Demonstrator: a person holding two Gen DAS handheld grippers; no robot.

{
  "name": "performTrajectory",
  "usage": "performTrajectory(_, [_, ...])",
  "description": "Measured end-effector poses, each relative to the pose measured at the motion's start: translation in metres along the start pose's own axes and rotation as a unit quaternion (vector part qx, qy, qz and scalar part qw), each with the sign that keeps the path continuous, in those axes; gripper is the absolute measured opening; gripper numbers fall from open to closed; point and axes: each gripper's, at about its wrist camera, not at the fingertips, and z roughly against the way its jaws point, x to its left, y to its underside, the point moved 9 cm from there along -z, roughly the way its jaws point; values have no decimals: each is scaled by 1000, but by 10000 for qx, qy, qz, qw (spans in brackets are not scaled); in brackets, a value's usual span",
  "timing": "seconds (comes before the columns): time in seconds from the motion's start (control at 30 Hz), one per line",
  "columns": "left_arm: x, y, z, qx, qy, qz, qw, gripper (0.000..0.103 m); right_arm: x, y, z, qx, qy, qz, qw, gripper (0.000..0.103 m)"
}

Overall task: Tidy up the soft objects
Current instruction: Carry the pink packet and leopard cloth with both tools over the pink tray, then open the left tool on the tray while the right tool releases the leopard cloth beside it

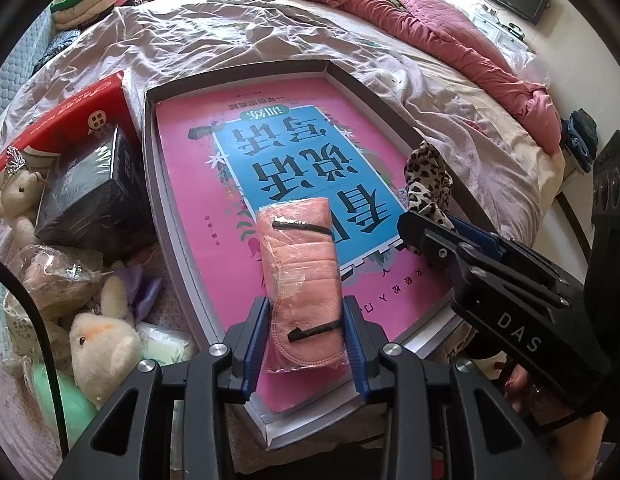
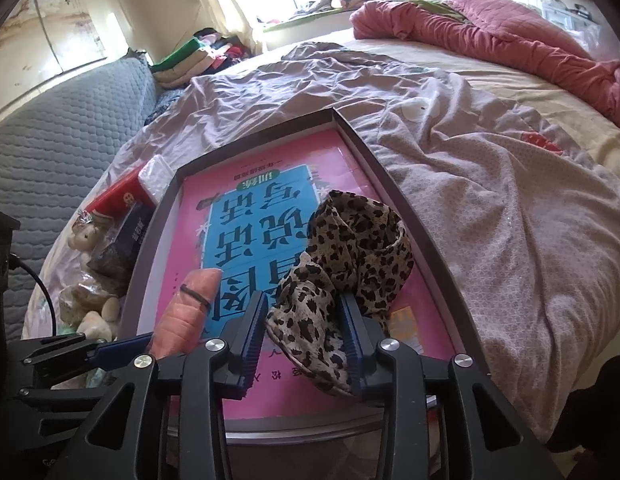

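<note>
Left gripper [image 1: 306, 344]: pinching pink mask pack [image 1: 300, 268], lower centre of frame.
Right gripper [image 2: 306, 344]: clamped on leopard scarf [image 2: 349, 248], lower centre.
Tray [image 1: 150, 168]: under both.

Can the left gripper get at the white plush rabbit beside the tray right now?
Probably not yet: the left gripper is shut on the pink mask pack over the tray. The white plush rabbit lies uncovered just left, so only the load blocks it.

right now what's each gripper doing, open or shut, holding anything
Left gripper: shut on the pink pack, over the box.
Right gripper: shut on the leopard cloth, over the same box.
</note>
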Motion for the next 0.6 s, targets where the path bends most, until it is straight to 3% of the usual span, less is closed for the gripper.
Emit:
performTrajectory(0.47, [-1, -1, 5, -35, -78, -61, 9999, 45, -5, -8, 17, -206, 1, -122, 9997, 54])
performTrajectory(0.6, [-1, -1, 10, -96, -75, -58, 9999, 51, -7, -9, 19, -231, 48, -140, 9996, 56])
